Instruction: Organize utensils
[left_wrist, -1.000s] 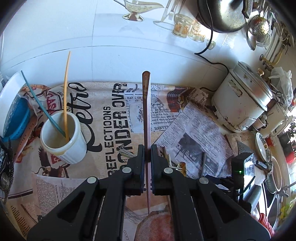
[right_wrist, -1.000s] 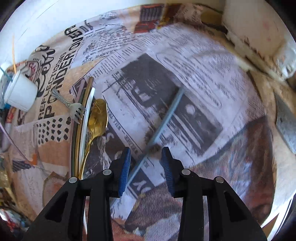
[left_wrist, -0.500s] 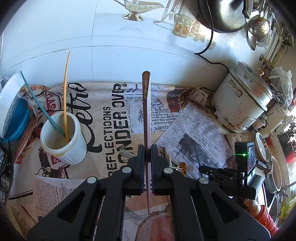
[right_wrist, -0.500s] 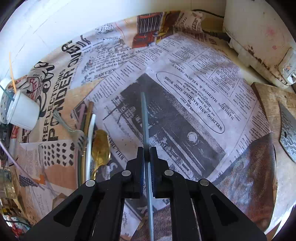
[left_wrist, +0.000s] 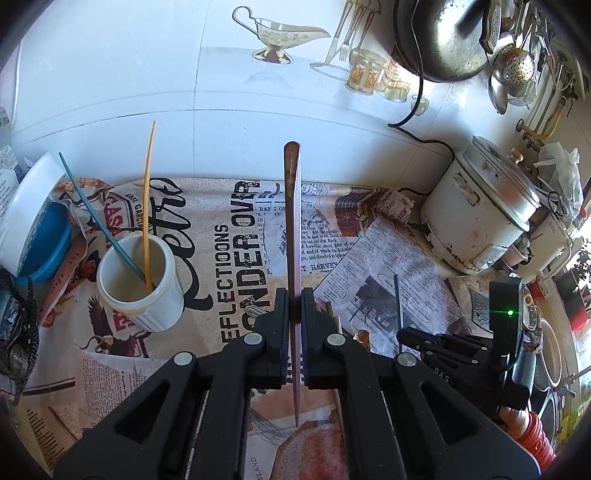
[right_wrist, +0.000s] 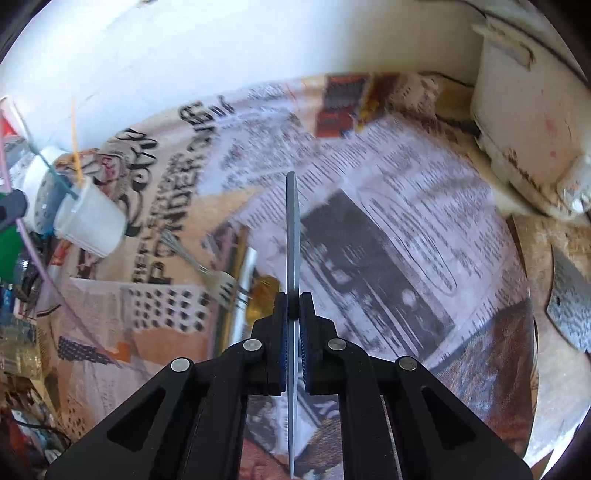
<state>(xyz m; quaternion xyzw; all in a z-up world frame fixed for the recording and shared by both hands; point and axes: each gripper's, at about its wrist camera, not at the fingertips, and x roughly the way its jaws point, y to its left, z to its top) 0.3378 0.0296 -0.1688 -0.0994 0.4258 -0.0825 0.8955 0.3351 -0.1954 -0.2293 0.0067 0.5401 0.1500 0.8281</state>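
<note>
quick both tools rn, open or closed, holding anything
Left tool: closed on a purple stick.
Right tool: closed on a grey-blue stick.

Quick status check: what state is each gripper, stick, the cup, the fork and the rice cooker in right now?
left gripper: shut on purple stick
right gripper: shut on blue-grey stick
white cup: upright, holding two sticks
fork: lying on the newspaper
rice cooker: lid closed
</note>
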